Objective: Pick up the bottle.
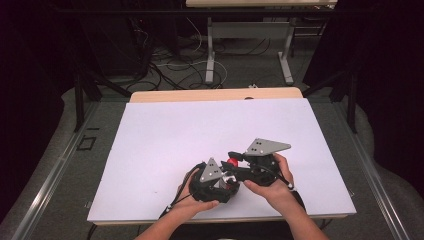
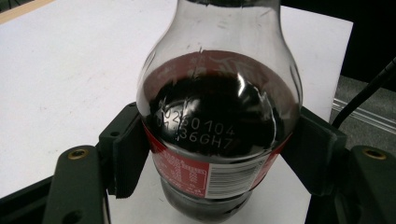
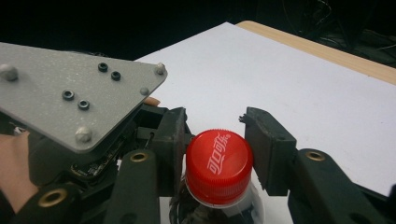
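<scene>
White bench [image 1: 165, 135] carries the whole job, with both hands working close together near its front edge, just right of centre. Left hand [image 1: 192, 202] and right hand [image 1: 272, 186] each hold 1 tool, and the 2 tools nearly touch. Between them is a cola bottle [image 2: 217, 126], clear plastic with dark liquid and a red label; it looks to lean away from the person, though whether its base rests on the bench I cannot tell. Left tool [image 2: 217, 156] has its jaws clamped on the bottle body at label height, 1 pad pressing each side, moderately wide to fit the belly; likely it is there to steady the bottle so it does not spin. Right tool [image 3: 219, 149] comes in at the top, its jaws set narrow around the red cap [image 3: 219, 159]: the left pad appears to touch the cap side, the right pad is touching or just off it, so a firm grip is not certain. My read is that this is a cap-twist setup, 1 tool anchoring the body, the other turning the cap. The cap looks seated on the neck. In the high view the cap [image 1: 232, 162] is a small red spot between the 2 grey plates.
</scene>
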`<state>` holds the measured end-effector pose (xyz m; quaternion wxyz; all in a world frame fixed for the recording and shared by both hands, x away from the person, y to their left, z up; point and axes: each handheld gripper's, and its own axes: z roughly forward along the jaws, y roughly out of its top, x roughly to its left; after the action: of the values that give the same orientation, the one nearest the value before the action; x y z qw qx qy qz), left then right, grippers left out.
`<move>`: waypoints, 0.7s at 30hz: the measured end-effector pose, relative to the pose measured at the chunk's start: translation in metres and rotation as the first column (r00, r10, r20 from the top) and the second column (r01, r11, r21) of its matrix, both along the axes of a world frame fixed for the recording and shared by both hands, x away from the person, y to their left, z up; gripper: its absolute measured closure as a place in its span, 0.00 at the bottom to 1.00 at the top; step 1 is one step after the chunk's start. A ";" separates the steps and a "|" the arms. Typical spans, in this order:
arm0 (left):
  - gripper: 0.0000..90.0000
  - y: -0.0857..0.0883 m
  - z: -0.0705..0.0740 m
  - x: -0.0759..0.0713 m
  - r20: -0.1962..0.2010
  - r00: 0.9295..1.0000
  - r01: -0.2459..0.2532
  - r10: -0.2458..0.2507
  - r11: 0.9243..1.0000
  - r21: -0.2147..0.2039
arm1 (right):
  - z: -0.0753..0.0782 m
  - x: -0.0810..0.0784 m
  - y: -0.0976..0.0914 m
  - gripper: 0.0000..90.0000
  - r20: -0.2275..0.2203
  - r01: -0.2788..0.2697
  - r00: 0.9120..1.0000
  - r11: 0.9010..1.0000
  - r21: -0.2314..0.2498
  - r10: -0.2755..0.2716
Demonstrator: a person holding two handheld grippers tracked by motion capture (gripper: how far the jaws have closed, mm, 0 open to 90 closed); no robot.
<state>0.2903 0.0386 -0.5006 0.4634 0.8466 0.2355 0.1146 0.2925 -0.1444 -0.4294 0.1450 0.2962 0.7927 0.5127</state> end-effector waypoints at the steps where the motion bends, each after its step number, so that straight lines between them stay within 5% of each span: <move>1: 0.34 0.000 0.000 0.000 0.003 1.000 0.003 -0.003 1.000 0.002 | 0.000 0.000 0.000 0.67 0.000 0.000 1.000 1.000 0.000 0.000; 7: 0.34 0.001 0.001 0.000 -0.007 1.000 0.016 -0.016 1.000 0.010 | 0.000 0.002 -0.002 0.68 -0.001 -0.030 1.000 1.000 -0.001 0.030; 13: 0.34 0.006 0.002 -0.001 -0.001 1.000 0.018 -0.018 1.000 0.004 | 0.002 0.010 -0.005 0.68 -0.030 -0.118 0.993 0.993 0.020 0.118; 17: 0.34 0.012 0.003 -0.002 -0.014 0.999 0.040 -0.040 0.999 -0.013 | 0.004 0.016 -0.004 0.68 -0.025 -0.207 0.978 0.978 0.019 0.207; 21: 0.34 0.021 0.005 -0.001 -0.029 0.995 0.097 -0.099 0.994 -0.047 | 0.008 0.021 0.000 0.69 -0.031 -0.301 0.953 0.953 0.014 0.301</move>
<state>0.2898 0.0596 -0.4955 0.4838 0.8481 0.2034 0.0730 0.3134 -0.1443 -0.4217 0.0509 0.1808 0.8286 0.5275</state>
